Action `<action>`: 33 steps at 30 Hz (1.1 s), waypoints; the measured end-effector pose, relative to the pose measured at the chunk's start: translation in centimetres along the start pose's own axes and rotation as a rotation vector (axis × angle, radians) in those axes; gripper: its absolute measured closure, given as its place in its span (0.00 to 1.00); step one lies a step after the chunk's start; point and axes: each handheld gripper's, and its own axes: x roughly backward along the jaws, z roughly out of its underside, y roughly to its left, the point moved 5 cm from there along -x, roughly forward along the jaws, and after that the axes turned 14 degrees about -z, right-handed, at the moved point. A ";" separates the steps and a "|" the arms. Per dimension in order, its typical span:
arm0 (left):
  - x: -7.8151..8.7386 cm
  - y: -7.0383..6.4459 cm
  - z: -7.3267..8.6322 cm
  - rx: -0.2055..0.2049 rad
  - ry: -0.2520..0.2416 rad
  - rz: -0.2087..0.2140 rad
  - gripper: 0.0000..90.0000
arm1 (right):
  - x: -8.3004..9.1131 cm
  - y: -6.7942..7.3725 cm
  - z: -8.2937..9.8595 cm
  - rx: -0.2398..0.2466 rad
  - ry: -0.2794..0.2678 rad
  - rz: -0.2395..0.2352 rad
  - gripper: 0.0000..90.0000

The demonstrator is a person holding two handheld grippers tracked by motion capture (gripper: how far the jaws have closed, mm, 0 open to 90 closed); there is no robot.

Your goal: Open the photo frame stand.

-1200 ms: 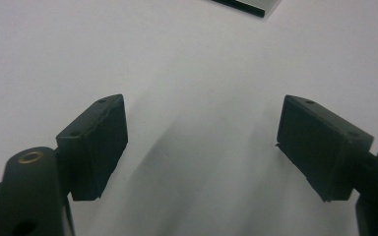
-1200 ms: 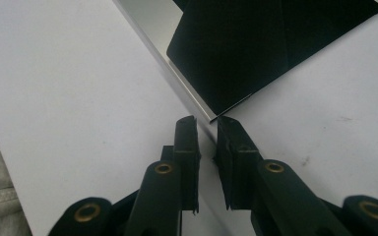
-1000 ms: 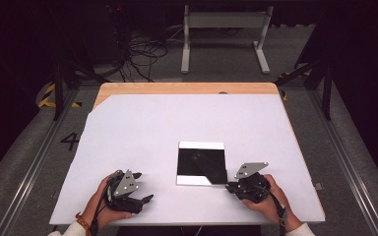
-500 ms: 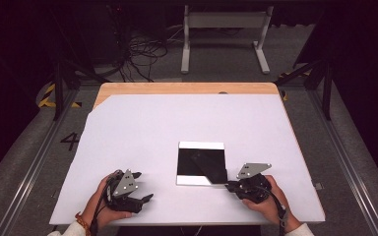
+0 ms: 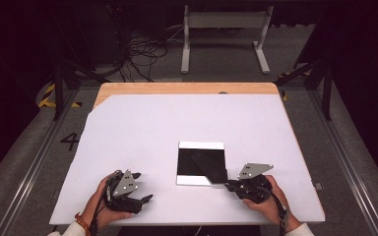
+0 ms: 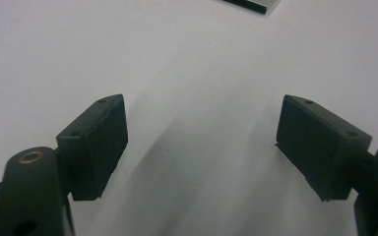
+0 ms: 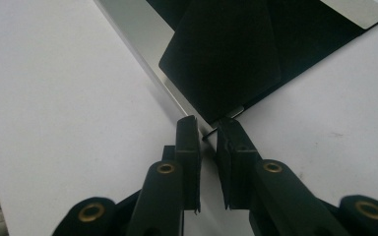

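A white sheet (image 5: 167, 132) covers the table, leaving a strip of wooden tabletop (image 5: 187, 88) bare along the far edge. The task's thing, a flat square panel (image 5: 202, 162) with a black face and pale silver borders, lies on the sheet right of centre, nearer the near edge than the far one. The right gripper (image 5: 230, 185) rests low at the panel's near right corner, held from behind by the right hand (image 5: 266, 199), whose forearm enters from the bottom right; the grey three-cornered plate (image 5: 255, 170) sits on top of it. In the right gripper view the right gripper (image 7: 207, 129) has its jaws drawn nearly together, a narrow slit between them, with the panel's silver corner (image 7: 229, 114) at their tips; whether they actually pinch that corner cannot be told. A black triangular flap (image 7: 221, 64) lies over the panel's face there. The left gripper (image 5: 140, 188) lies near the near edge of the sheet, well left of the panel and apart from it, cupped by the left hand (image 5: 103, 201), with its tips pointing right. In the left gripper view the left gripper (image 6: 202, 132) has its jaws spread wide over bare sheet, holding nothing, and a corner of the panel (image 6: 256, 5) shows at the top edge.
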 end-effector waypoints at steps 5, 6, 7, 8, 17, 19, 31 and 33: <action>-0.1 -0.1 0.1 -0.003 0.010 0.003 0.23 | 0.4 0.0 -0.3 0.003 -0.044 -0.014 0.88; -0.1 -0.1 0.1 -0.002 0.008 0.003 0.23 | 0.4 0.0 -0.4 0.000 -0.050 -0.018 0.88; 0.0 -0.1 0.1 -0.001 0.006 -0.001 0.23 | 0.4 0.0 -0.4 -0.001 -0.053 -0.020 0.88; 0.0 -0.1 0.1 -0.001 0.005 -0.003 0.23 | 0.4 0.0 -0.5 -0.001 -0.057 -0.017 0.88; -0.3 -0.2 -0.4 -0.002 -0.006 -0.008 0.23 | 0.7 0.0 -1.3 -0.008 -0.132 -0.028 0.87; -0.4 -0.3 -0.5 -0.001 -0.006 0.000 0.23 | 0.8 0.0 -1.4 -0.008 -0.146 -0.026 0.87; -1.4 -1.6 -1.6 -0.023 -0.004 0.042 0.23 | 1.0 0.2 -2.0 -0.023 -0.181 -0.058 0.73; -1.4 -1.6 -1.6 -0.018 -0.004 0.043 0.23 | 0.9 0.2 -2.0 -0.054 -0.187 -0.095 0.66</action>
